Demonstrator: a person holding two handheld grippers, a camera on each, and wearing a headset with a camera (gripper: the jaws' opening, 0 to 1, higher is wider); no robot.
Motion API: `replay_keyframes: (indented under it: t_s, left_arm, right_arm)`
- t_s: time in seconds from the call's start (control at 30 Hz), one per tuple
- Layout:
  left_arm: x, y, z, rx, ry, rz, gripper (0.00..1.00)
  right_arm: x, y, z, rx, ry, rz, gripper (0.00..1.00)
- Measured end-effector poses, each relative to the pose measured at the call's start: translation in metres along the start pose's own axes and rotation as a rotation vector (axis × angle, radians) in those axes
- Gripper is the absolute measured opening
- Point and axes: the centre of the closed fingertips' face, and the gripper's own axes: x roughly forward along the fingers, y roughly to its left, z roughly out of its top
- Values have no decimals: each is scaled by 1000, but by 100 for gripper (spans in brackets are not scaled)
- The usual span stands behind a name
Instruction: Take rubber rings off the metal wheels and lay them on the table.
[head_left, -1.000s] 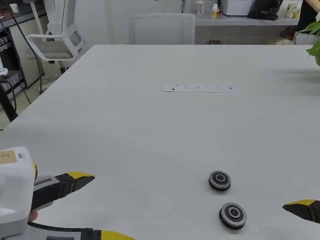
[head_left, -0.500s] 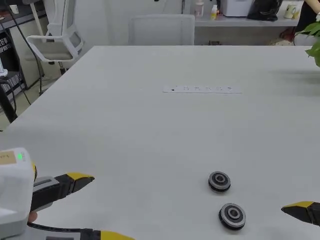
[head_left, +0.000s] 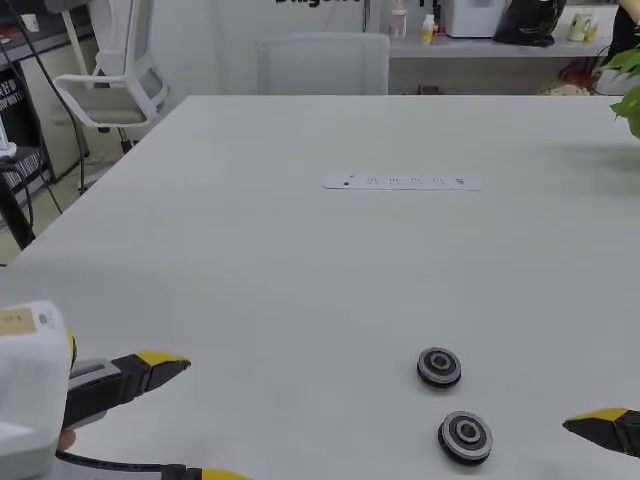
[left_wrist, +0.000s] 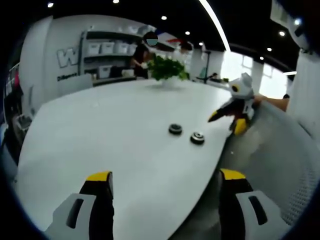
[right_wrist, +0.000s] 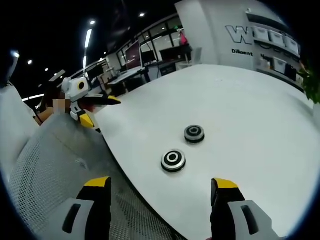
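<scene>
Barely anything has been moved since a second ago. Both the left gripper (left_wrist: 165, 175) and right gripper (right_wrist: 160, 182) are held spread, empty. The near metal wheel (right_wrist: 173, 160) on the table (head_left: 300, 260) should be pinned by one, its rubber ring (right_wrist: 163, 161) peeled by the other. Jaw spread is given by the gripper views, wheel spacing by the head view.

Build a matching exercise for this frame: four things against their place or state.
1 left gripper
2 right gripper
3 socket strip
4 nearer wheel

A far ahead, centre of the head view
B open, low left in the head view
C open, low right in the head view
D lying flat, black ring on

Pairs: 1-B; 2-C; 3-A; 4-D
</scene>
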Motion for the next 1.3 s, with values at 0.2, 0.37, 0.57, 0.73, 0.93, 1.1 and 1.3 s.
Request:
replay_keyframes:
  t_s: [0.2, 0.37, 0.57, 0.73, 0.93, 1.1, 1.3]
  left_arm:
    - [0, 0, -1, 3, 5, -3, 87]
    - [0, -2, 0, 3, 1, -11, 87]
    - [0, -2, 0, -5, -3, -12, 86]
    - [0, -2, 0, -10, -2, -14, 85]
    - [1, -7, 7, -23, -41, -42, 85]
    - [0, -9, 12, -8, -54, -54, 86]
    - [-2, -16, 21, 40, -35, -76, 87]
  right_arm:
    - [0, 0, 0, 1, 0, -1, 81]
    - [0, 0, -1, 1, 2, 1, 81]
    - [1, 0, -1, 3, 1, 2, 80]
    - [0, 0, 0, 9, -5, 1, 80]
    - [0, -1, 2, 13, -16, 0, 80]
    - [-3, -1, 10, 32, -58, -1, 79]
    - [-4, -3, 14, 24, -78, -9, 79]
